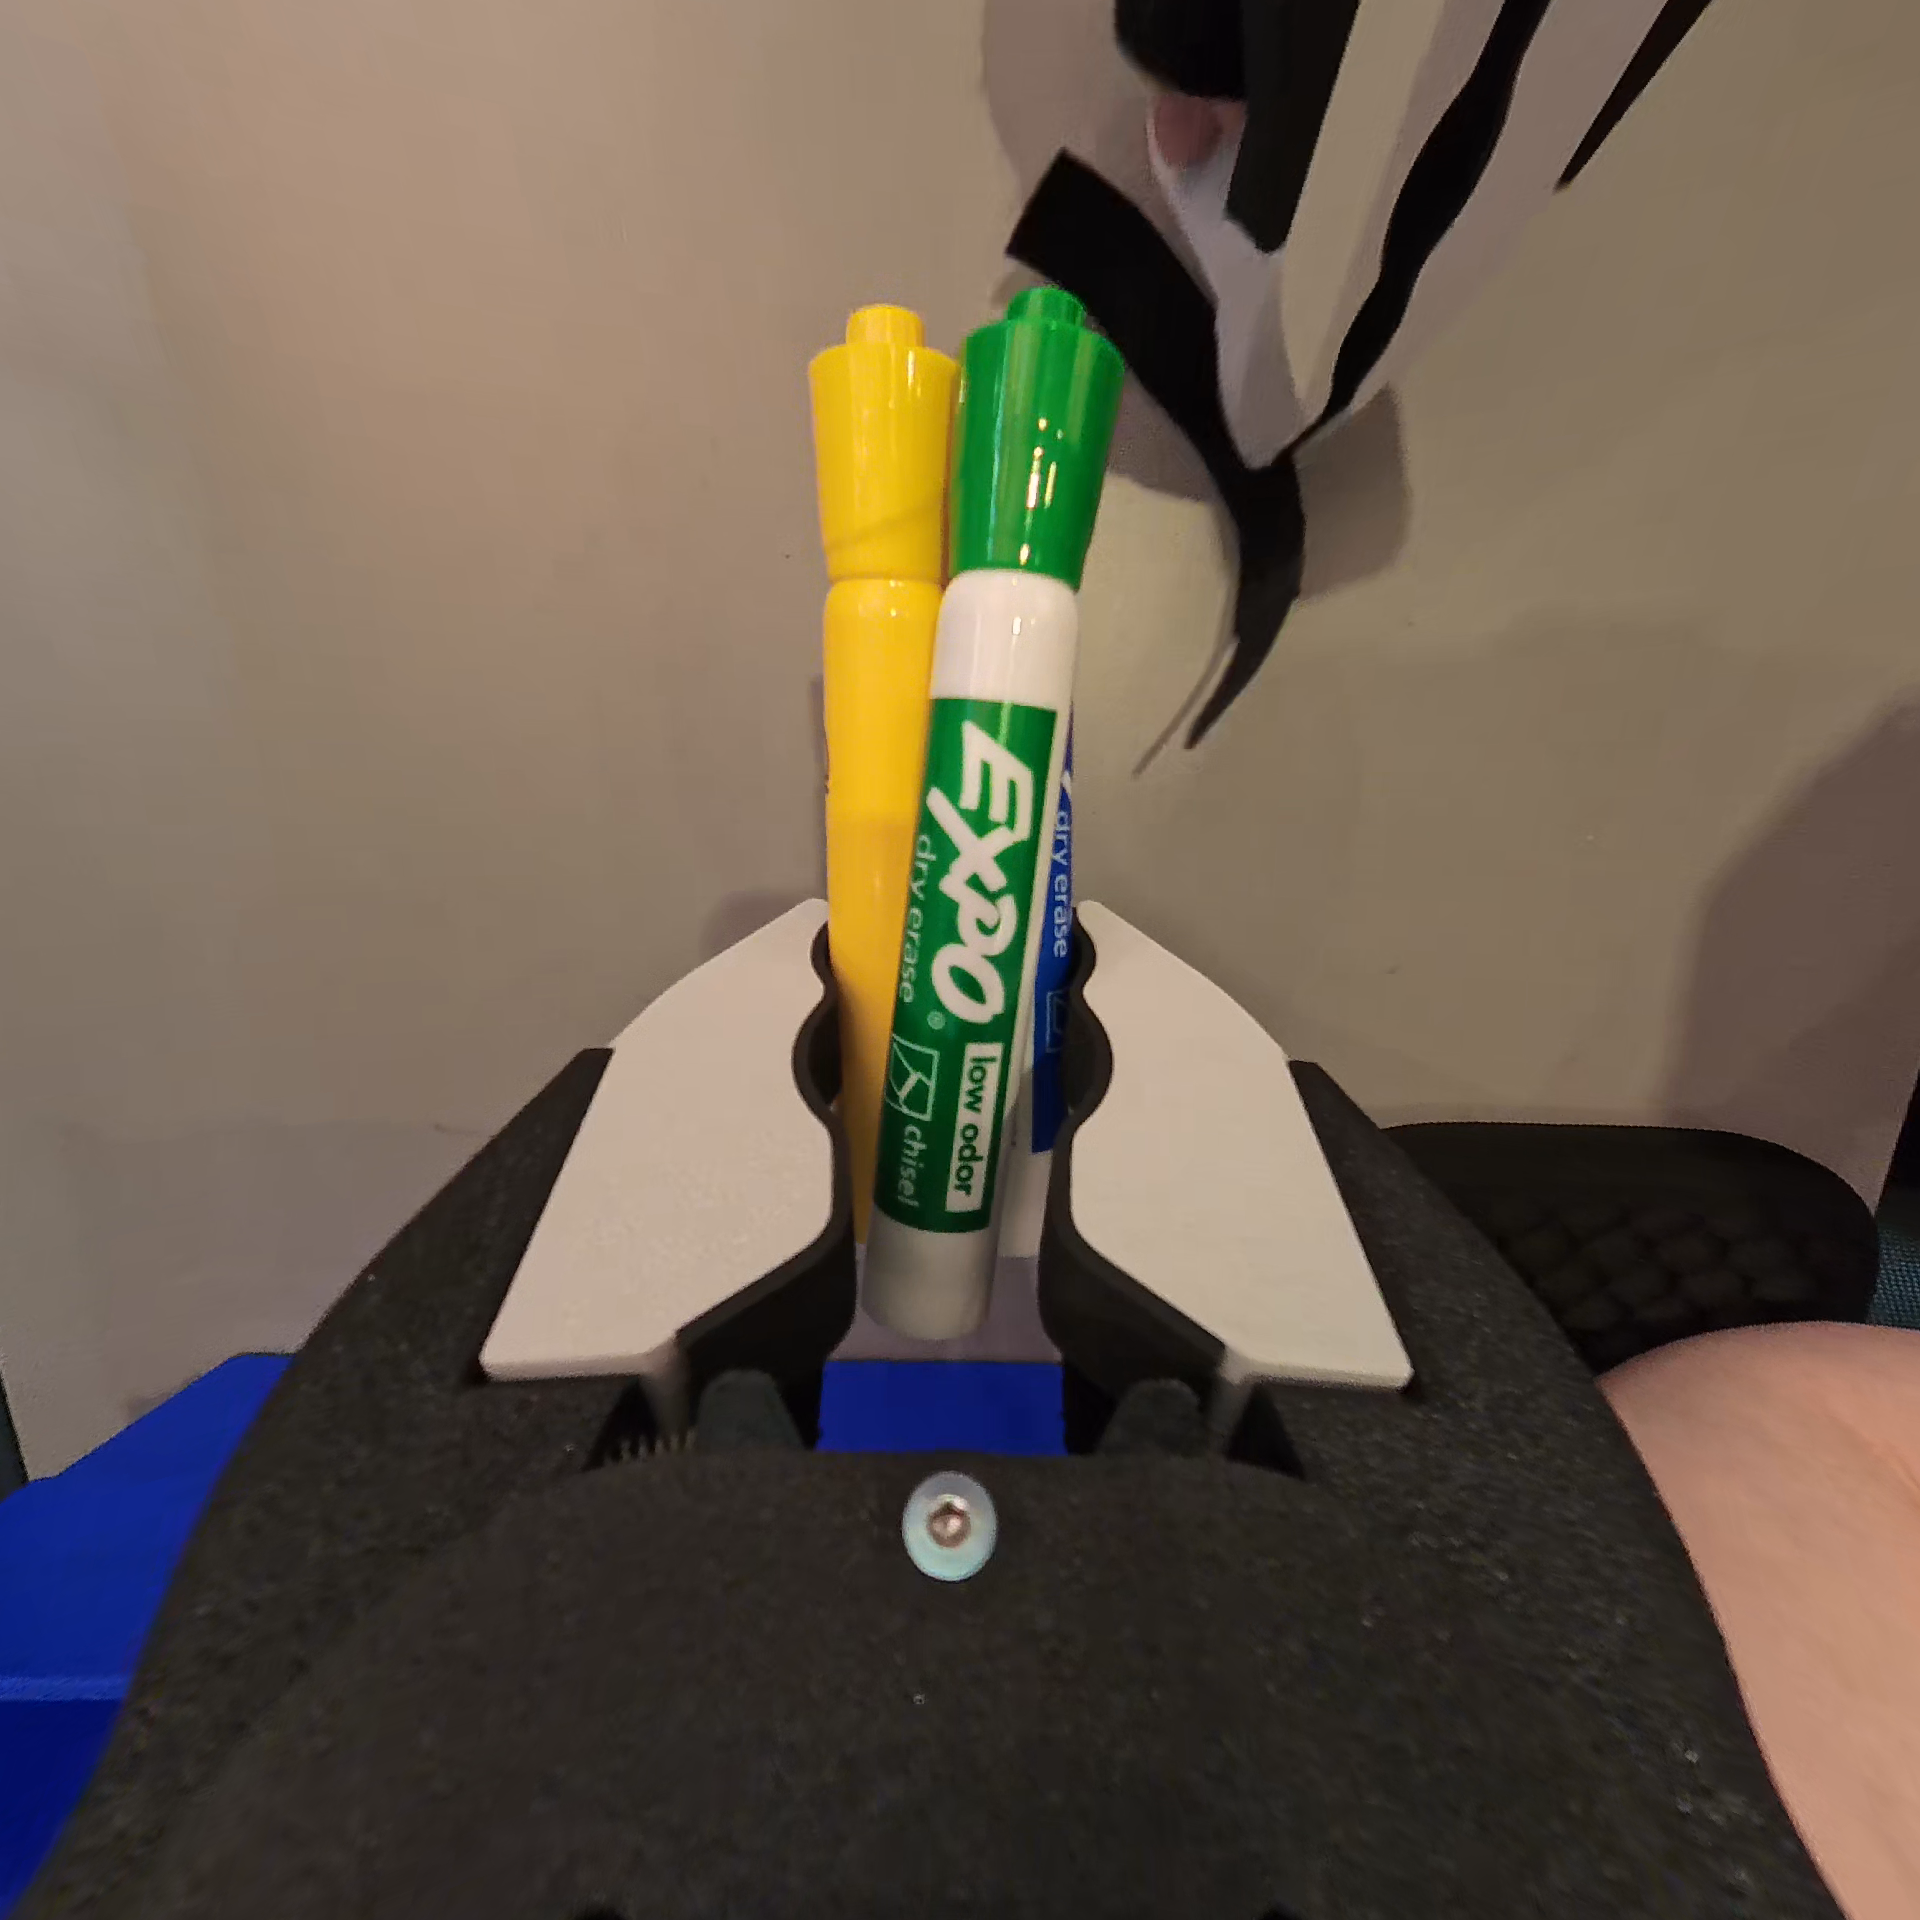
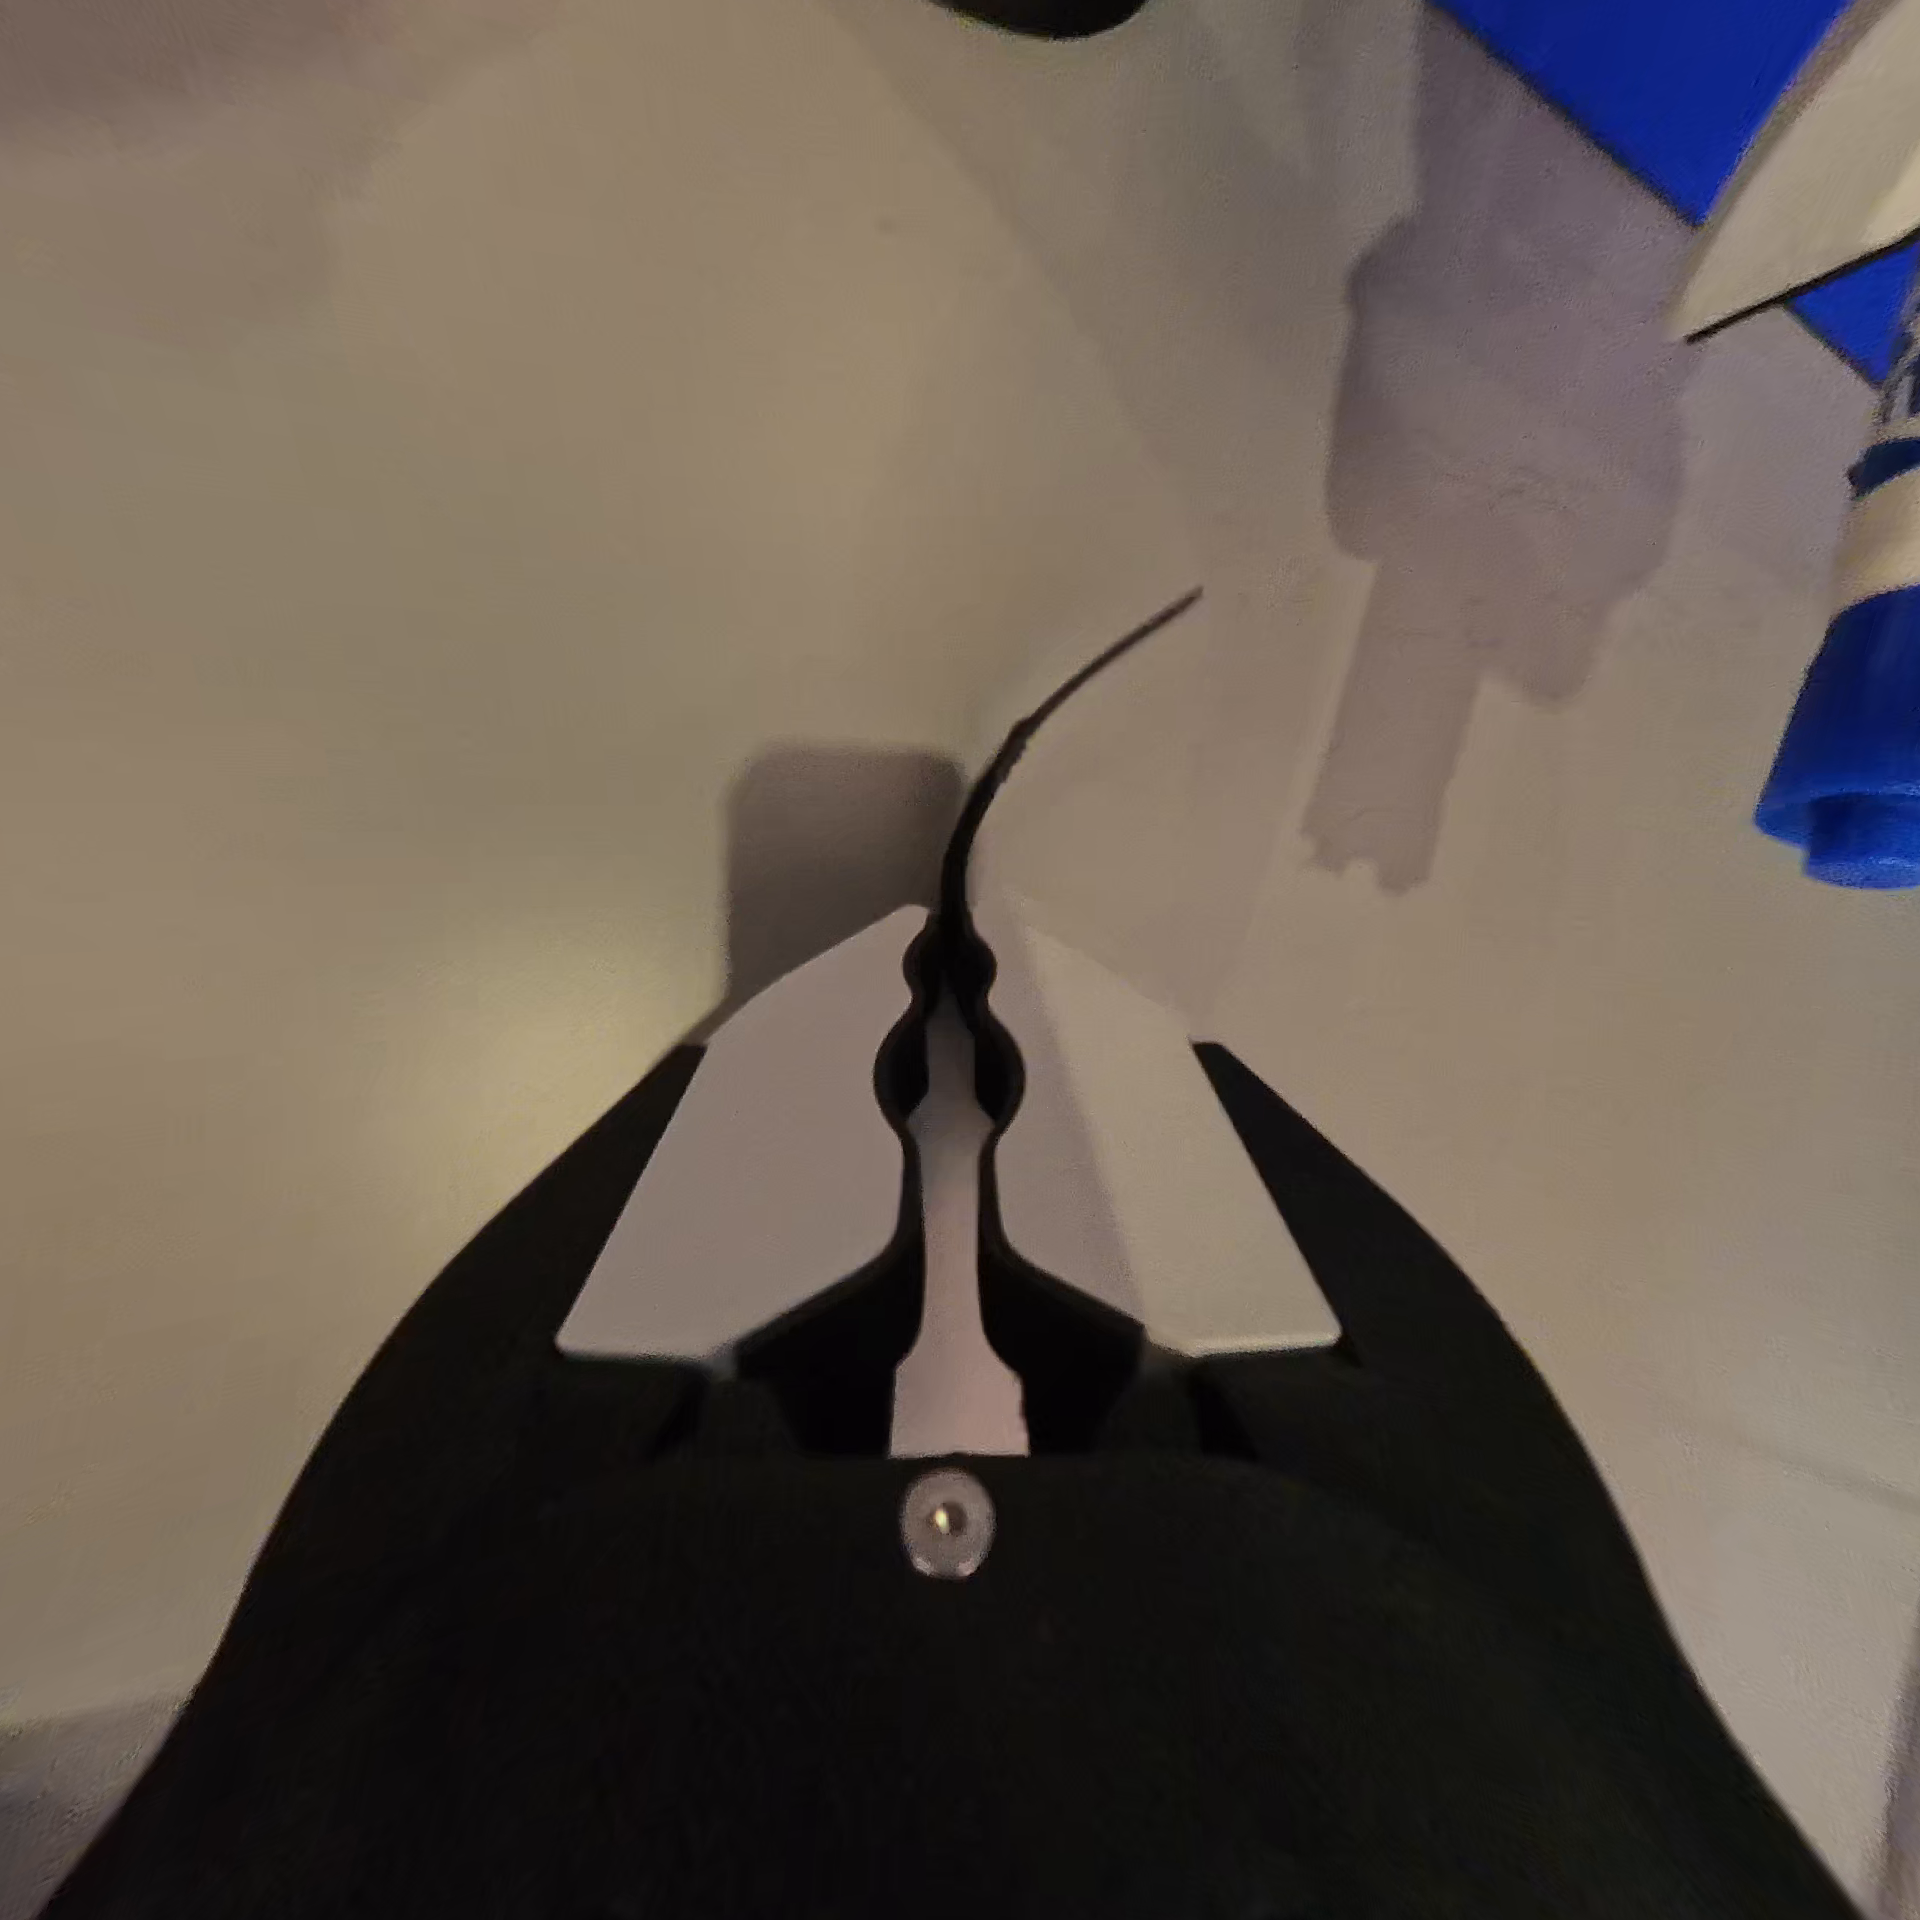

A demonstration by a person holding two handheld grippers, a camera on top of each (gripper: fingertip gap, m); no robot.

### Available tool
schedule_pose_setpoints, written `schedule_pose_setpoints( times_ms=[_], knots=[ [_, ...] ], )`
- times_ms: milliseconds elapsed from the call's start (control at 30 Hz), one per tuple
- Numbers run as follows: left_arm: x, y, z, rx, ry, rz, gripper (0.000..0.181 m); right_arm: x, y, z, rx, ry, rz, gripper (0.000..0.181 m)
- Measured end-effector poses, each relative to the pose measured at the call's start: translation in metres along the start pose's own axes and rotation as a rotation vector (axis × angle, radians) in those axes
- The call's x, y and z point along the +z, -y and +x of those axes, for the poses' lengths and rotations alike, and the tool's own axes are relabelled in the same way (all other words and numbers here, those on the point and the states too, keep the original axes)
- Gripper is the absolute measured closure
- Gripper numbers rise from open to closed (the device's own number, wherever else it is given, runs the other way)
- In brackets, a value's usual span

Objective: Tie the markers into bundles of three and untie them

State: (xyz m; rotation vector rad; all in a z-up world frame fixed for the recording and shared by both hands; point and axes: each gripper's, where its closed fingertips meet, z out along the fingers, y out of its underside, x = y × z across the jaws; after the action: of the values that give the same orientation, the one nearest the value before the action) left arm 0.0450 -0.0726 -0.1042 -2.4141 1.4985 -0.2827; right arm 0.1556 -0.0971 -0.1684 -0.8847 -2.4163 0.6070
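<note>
My left gripper (image 1: 951, 935) is shut on three markers held side by side, caps pointing away: a yellow marker (image 1: 873, 665), a green marker (image 1: 987, 790) in front, and a blue marker (image 1: 1055, 997) mostly hidden behind the green one. My right gripper (image 2: 954, 925) is shut on a thin black strap (image 2: 1023, 738) that curls up and to the right from its tips. In the left wrist view the right gripper (image 1: 1268, 447) hangs at the top right, above and to the right of the marker caps, with the black strap (image 1: 1132, 270) dangling from it. The blue marker's cap (image 2: 1844, 748) shows at the right edge of the right wrist view.
A pale tabletop (image 1: 416, 623) lies behind the markers. A blue bin (image 1: 94, 1569) sits at the lower left, also seen in the right wrist view (image 2: 1621, 94). A black mesh chair part (image 1: 1662, 1236) and a person's arm (image 1: 1766, 1558) are at the right. My right fingertips sit around 15 cm from my left ones.
</note>
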Motion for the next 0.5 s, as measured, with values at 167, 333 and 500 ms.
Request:
schedule_pose_setpoints(
  times_ms=[167,333,500],
  knots=[
    [-0.001,0.0,0.002,-0.002,-0.006,0.003,0.142,-0.027,-0.007,-0.025,-0.139,0.14,-0.112,0.177],
    [0.001,0.0,0.004,0.005,-0.016,-0.006,0.143,-0.048,-0.02,-0.035,-0.197,0.29,-0.312,0.177],
    [0.006,0.001,0.008,0.021,-0.033,-0.028,0.142,-0.062,-0.012,-0.044,-0.143,0.426,-0.355,0.177]
  ],
)
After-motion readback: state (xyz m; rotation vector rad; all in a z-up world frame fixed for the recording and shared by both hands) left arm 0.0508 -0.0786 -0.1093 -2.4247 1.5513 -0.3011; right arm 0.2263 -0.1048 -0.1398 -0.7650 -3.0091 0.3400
